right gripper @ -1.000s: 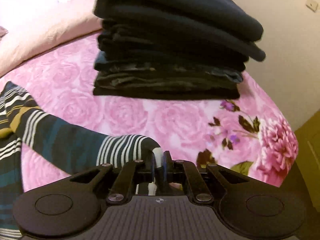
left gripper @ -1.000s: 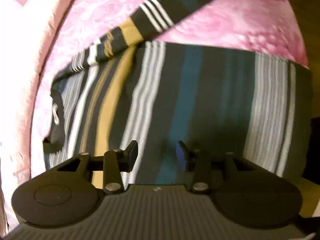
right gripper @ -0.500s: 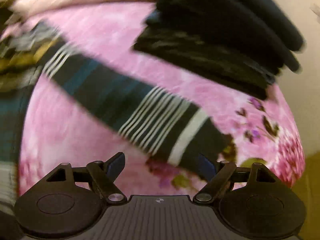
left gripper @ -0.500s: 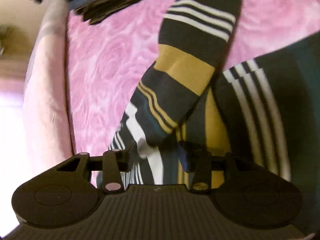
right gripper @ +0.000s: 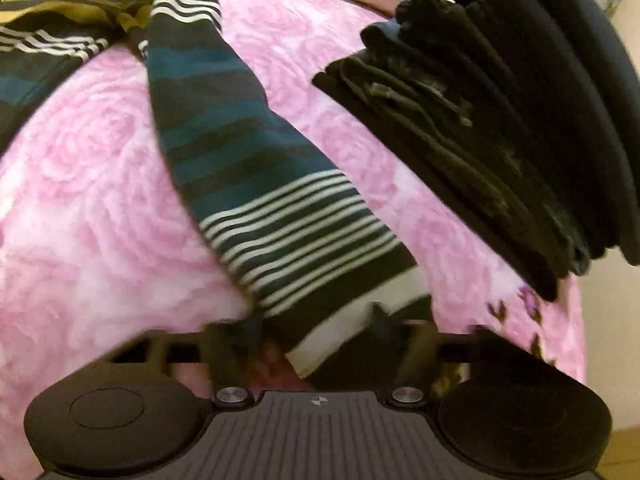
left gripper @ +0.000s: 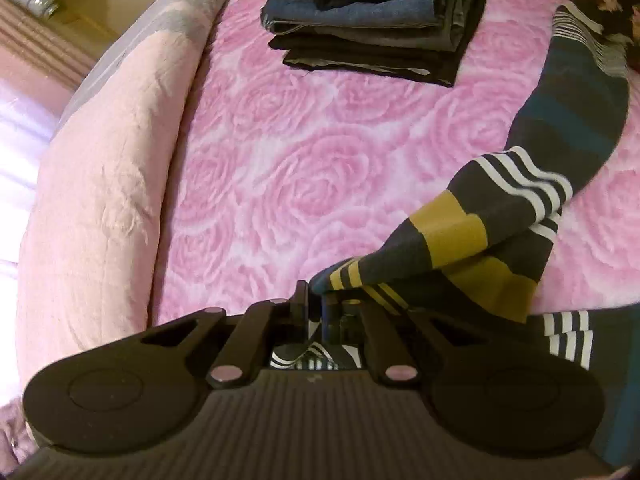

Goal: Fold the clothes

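Observation:
A striped sweater [left gripper: 472, 236] in dark grey, teal, mustard and white lies on the pink rose bedspread [left gripper: 304, 160]. My left gripper [left gripper: 316, 304] is shut on the sweater's shoulder, where the sleeve meets the body. The sleeve [right gripper: 244, 152] stretches away across the bed, and its cuff [right gripper: 340, 320] lies between the spread fingers of my right gripper [right gripper: 316, 332], which is open around it. The sweater's body [right gripper: 48, 40] shows at the top left of the right wrist view.
A tall stack of folded dark clothes [left gripper: 376, 20] sits at the far side of the bed; it also shows in the right wrist view [right gripper: 500, 120]. A pale pink rolled quilt [left gripper: 112, 168] lies along the left. The bed's edge and floor [right gripper: 612, 360] are at the right.
My left gripper moved from over the sweater's body to its shoulder and shut on it. My right gripper let go of the cuff, opened, and now sits around the cuff.

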Demonstrator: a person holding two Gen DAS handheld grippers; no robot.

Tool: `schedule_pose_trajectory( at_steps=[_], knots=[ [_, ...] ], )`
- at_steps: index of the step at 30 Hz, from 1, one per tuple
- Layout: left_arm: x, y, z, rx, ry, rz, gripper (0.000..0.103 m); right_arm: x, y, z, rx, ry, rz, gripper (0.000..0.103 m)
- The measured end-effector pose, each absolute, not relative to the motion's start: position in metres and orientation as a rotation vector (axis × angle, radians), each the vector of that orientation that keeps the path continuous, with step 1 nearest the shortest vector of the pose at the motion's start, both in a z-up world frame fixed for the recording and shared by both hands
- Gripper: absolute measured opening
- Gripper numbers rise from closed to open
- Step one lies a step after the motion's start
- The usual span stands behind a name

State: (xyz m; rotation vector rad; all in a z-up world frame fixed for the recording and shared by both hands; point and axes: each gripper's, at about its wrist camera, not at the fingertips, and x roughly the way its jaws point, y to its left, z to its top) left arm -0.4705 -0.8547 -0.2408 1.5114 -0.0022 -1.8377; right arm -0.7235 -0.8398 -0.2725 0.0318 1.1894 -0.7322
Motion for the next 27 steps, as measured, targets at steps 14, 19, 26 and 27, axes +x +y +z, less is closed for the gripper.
schedule_pose_trajectory(
  at_steps=[14, 19, 26, 27],
  knots=[
    [-0.466, -0.890, -0.169, 1.520, 0.143, -1.878, 0.012, -0.788, -0.857, -0.079, 0.866, 0.779, -0.747, 0.005],
    [-0.479, -0.933, -0.196, 1.385, 0.244, -1.736, 0.029, -0.816, -0.916, -0.123, 0.964, 0.694, -0.973, 0.006],
    [-0.438, -0.882, -0.207, 1.377, 0.357, -1.652, 0.033, -0.806, -0.922, -0.178, 0.920, 0.762, -1.030, 0.006],
    [-0.425, -0.870, -0.211, 1.386, 0.391, -1.626, 0.034, -0.801, -0.914, -0.187, 0.946, 0.763, -1.004, 0.006]
  ],
)
